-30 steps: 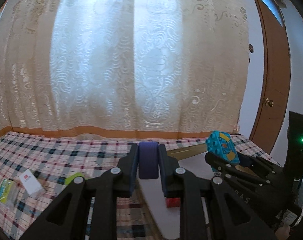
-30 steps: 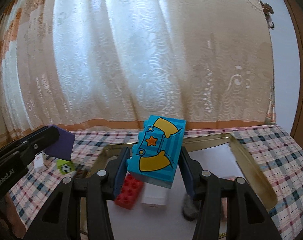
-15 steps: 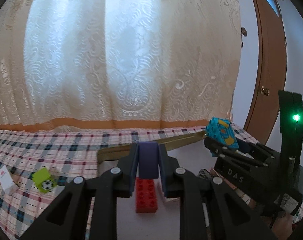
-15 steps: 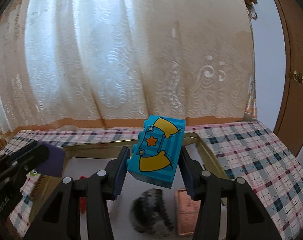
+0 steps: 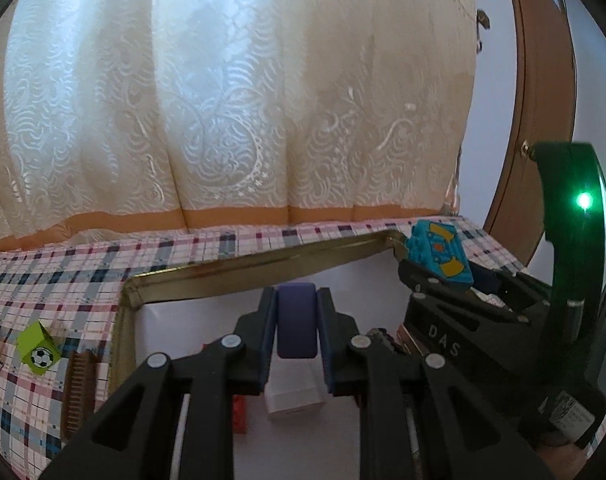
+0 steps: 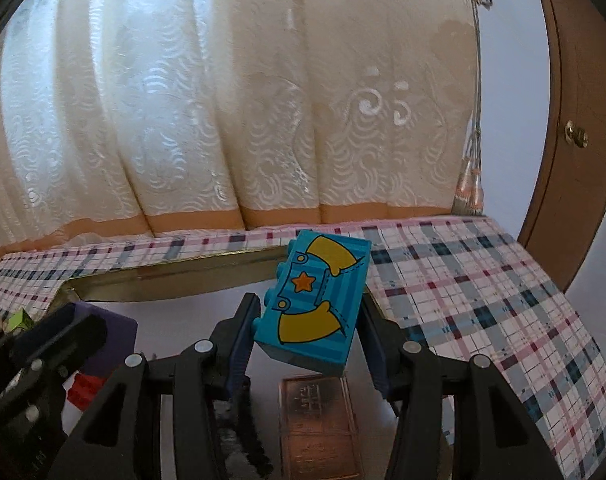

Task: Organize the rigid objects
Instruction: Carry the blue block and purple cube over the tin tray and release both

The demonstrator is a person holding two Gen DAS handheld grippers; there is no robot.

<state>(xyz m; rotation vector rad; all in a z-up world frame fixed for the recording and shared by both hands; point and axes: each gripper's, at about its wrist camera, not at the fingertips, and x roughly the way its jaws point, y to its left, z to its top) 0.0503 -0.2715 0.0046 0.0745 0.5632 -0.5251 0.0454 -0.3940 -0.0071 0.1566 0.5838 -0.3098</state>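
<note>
Both of your grippers are loaded and hanging over the gold-rimmed tray, so the coming move turns on what lies straight below each one. Your left gripper is clamped on the purple block, held upright between the pads. Directly beneath and just ahead of it, inside the tray, sits a white block, with a red brick just to its left. Open tray floor lies ahead of the purple block, toward the far rim.

Your right gripper is clamped on the blue brick, whose long axis runs up and slightly tilted between the fingers, printed face toward the camera. Below it lies a copper-coloured box, long axis pointing away from you, and to that box's left a dark brush-like thing. The tray's right rim is just beside your right finger, so I judge this gripper is the one closer to the edge; set down inward.

Counted: two grippers, two held blocks, four things already in the tray. Outside it, off to the left of your left gripper on the checked cloth, are one green cube with a football print and one brown comb.
</note>
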